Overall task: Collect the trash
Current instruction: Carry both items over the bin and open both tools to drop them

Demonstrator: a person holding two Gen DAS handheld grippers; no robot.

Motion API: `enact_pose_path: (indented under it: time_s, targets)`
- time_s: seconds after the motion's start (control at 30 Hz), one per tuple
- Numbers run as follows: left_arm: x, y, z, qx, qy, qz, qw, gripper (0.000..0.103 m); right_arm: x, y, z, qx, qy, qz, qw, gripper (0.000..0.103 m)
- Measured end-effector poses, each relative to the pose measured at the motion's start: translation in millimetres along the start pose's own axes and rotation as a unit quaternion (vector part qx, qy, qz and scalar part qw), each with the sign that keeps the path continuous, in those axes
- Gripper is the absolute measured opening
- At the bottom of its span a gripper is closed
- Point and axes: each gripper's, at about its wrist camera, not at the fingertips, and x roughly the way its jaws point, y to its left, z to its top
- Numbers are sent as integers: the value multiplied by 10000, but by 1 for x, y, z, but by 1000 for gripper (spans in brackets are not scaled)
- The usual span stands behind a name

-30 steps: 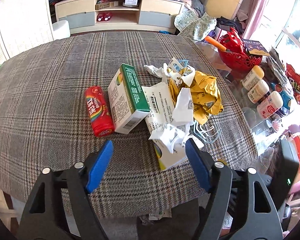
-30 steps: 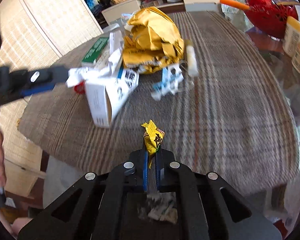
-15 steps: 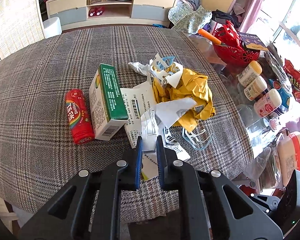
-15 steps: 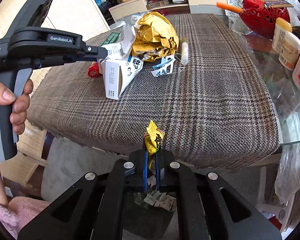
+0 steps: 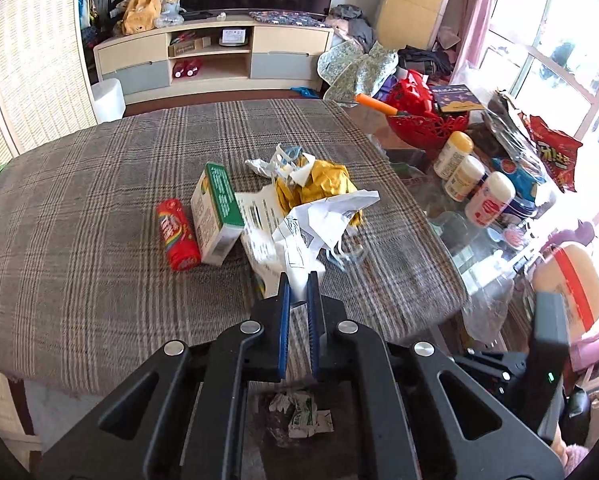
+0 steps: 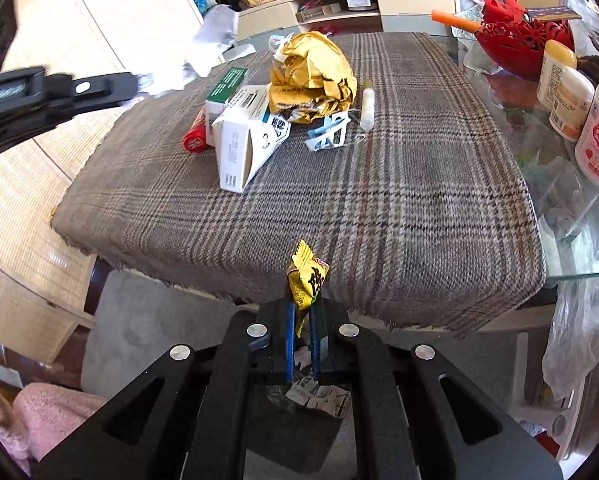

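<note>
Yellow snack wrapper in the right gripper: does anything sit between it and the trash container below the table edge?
Nothing visible does. The right gripper is shut on the yellow snack wrapper, past the plaid tablecloth's front edge. Directly beneath, a dark container with discarded paper lies open, with only air between.

You've got open plaid cloth (image 6: 379, 184) across the near and right part of the table, nothing on it. Trash pile blocks centre-left: white carton (image 6: 243, 148), green box (image 5: 217, 212), red tube (image 5: 178, 235), yellow wrapper (image 6: 313, 76). Right edge is crowded w/ bottles (image 6: 567, 104) and red basket (image 6: 519, 44).
</note>
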Motion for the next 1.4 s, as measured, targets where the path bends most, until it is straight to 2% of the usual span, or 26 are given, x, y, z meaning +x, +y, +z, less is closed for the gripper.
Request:
enact_pose_path:
  time_s: [0.13,0.37,0.5,0.73,0.93,1.03,1.23,1.4]
  targets:
    - [-20,-1,-44,10,84,5,10000,7,-5,9,-20,-53,21,71,10000,7]
    - [-23,5,-118,-228,360,-110,9990,7,2,21,-75,49,287,113,9995,7]
    - [-9,8,-153,-388,536,-297,9974,7,9,26,-97,93,373,85,9992,7]
    - [39,10,-203,-584,893,-617,9924,7,39,25,-128,165,685,-21,9975,8]
    - [87,15,-230,-739,1412,-815,9839,7,70,18,-144,221,1153,26,9931,8]
    - [103,15,-237,-747,1623,-782,9808,7,79,19,-148,147,1331,-7,9910,11]
    - [116,19,-237,-875,1806,-795,9764,9,84,20,-148,94,1385,-63,9903,11]
    - [116,20,-236,-917,1776,-781,9767,22,87,20,-149,77,1471,-159,9890,14]
